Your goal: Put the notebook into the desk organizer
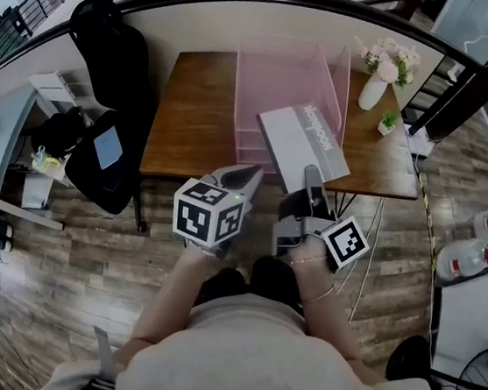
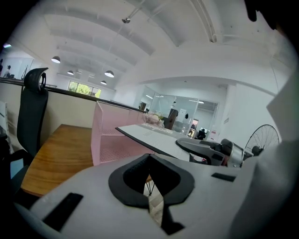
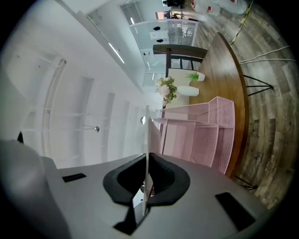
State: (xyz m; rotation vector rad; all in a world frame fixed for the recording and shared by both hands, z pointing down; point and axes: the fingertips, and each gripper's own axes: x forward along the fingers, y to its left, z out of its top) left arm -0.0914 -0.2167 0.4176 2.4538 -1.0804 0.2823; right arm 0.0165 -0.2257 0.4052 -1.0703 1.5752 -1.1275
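Pink organizer (image 1: 283,89) stands midway along the desk (image 1: 192,113). Right gripper (image 1: 314,179) pinches the notebook (image 1: 303,144) by its near edge, tilted over the desk's front edge at the organizer's mouth. Left gripper (image 1: 244,179) is closed, empty. Level the notebook with a shelf, then slide straight in.

The one word that can be read is "Notebook", in pale letters running lengthwise along the grey cover of the notebook (image 1: 301,144), at the centre of the head view. In the left gripper view the small print on that cover is too blurred to read. The cubes (image 1: 209,215) on the left tongs (image 1: 248,177) and right tongs (image 1: 314,174) carry black-and-white square patterns, no letters.
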